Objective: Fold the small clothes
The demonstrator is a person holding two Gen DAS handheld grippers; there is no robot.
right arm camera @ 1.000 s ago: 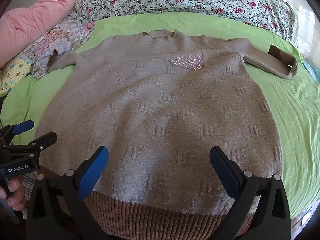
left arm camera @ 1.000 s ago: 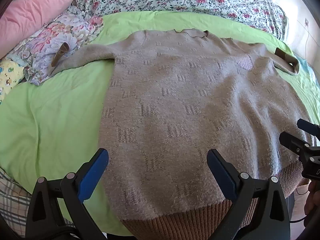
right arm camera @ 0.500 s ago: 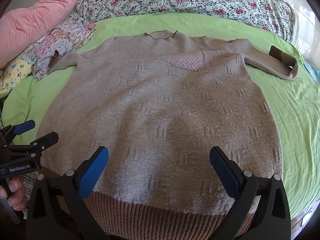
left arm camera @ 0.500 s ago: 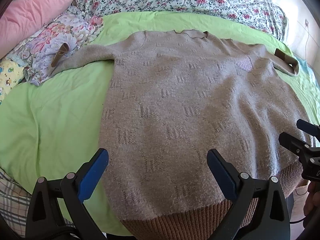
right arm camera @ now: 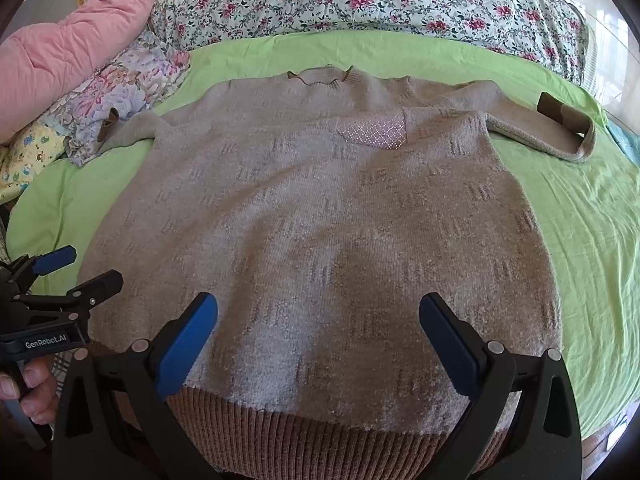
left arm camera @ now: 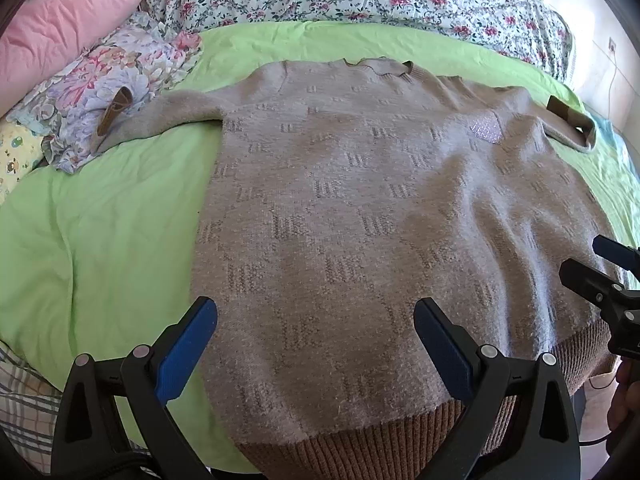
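both grippers gape wide with nothing between their fingers: our left gripper hovers over the sweater's left hem corner, our right gripper over the hem nearer the middle. we see the sweater spread flat, front up, on the green sheet, sleeves out to both sides, left cuff resting on a floral cloth.

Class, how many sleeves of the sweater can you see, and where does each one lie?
2. The left sleeve stretches onto the floral cloth at the far left; the right sleeve lies on the green sheet at the far right, its brown cuff doubled back.
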